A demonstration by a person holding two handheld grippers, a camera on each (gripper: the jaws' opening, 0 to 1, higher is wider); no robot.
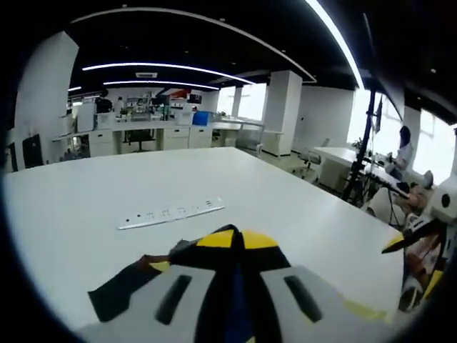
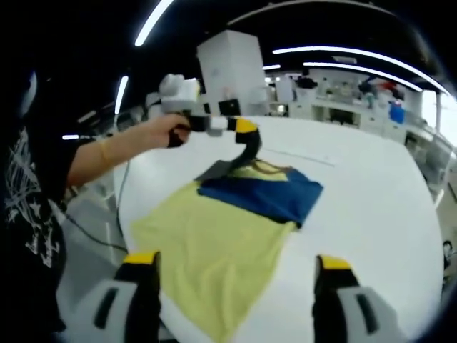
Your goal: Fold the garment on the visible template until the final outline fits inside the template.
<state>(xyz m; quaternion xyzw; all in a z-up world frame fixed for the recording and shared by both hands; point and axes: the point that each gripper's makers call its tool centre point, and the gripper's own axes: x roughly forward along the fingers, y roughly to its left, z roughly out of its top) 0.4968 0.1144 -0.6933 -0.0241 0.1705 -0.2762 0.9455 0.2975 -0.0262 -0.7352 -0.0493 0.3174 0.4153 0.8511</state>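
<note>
The left gripper (image 2: 246,146) is pinching the dark collar end of the garment (image 2: 228,236) and lifting it off the white table (image 2: 371,207), a fold being under way — the yellow body is lying flat with a navy panel already doubled across the end nearest that gripper. The right gripper (image 2: 235,282) is hovering released over the garment's near hem, and the next move probably calls for carrying the raised end over toward that hem. Beyond the garment a white strip (image 1: 171,213) is lying on the table, and an open office with desks (image 1: 164,132) and ceiling light strips (image 1: 164,68) is stretching behind; no template outline can be made out.
</note>
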